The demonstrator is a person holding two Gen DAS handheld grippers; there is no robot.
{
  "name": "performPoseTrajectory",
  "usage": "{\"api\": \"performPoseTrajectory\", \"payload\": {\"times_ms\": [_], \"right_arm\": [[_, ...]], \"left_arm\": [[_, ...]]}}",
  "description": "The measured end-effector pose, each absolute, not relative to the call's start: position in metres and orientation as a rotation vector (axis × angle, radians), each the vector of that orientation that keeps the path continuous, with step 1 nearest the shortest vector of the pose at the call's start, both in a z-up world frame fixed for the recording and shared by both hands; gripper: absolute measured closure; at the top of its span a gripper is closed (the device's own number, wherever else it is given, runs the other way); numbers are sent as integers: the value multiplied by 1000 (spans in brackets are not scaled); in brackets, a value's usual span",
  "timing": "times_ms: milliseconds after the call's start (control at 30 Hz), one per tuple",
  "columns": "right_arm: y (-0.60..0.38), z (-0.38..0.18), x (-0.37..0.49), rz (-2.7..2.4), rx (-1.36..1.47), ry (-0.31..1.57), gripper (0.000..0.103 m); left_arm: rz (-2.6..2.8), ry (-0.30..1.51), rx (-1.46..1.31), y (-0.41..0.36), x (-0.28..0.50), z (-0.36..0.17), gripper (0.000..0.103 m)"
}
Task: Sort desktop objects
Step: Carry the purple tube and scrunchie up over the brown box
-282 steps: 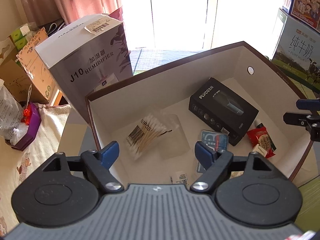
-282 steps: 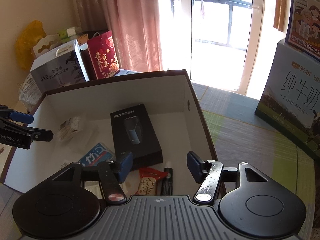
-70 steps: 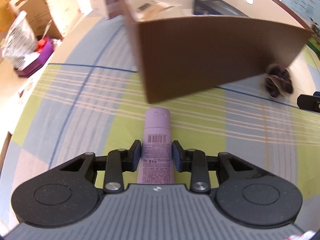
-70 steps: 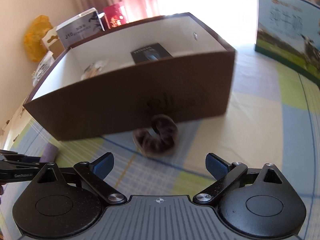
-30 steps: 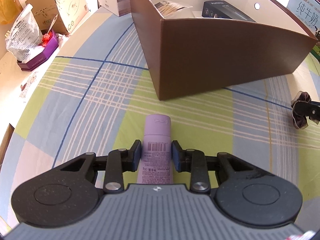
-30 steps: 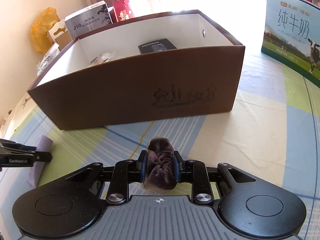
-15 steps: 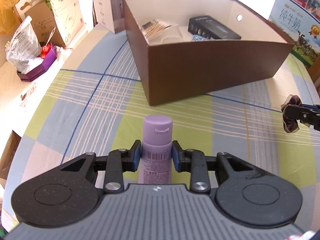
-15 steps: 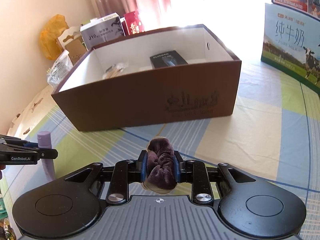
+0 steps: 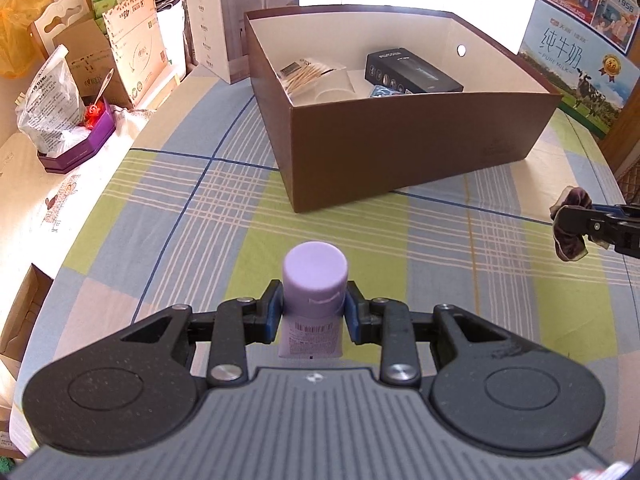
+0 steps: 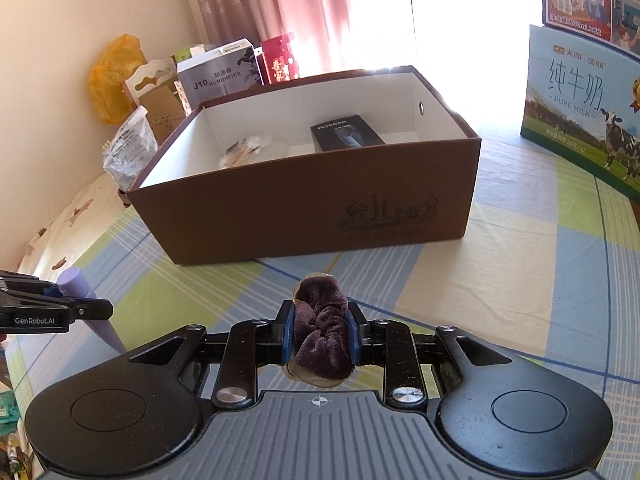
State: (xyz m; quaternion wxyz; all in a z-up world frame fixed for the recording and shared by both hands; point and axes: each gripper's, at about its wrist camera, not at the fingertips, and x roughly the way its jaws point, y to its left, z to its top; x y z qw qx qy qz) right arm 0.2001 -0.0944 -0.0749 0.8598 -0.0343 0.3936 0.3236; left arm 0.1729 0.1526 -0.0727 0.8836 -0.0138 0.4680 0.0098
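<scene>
Mid-carry above the checked tablecloth: left gripper clamped on a lilac plastic tube, right gripper pinching a dark purple velvet scrunchie, both short of the open brown cardboard box, next needing lift over its front wall.

Your left gripper: blue pads clamped on both sides of purple tube, raised above tablecloth, tube cap up. Your right gripper: pads pinched tight on dark scrunchie, raised above tablecloth, level with left gripper.
</scene>
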Motion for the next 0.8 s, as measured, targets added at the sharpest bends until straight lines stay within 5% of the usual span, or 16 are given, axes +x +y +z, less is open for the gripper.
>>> {"api": "performPoseTrajectory", "payload": {"times_ms": [800], "right_arm": [[-83,-16,225,744,-55,691,80]], "left_arm": [[-119,757,-25,139,193,29,76]]}}
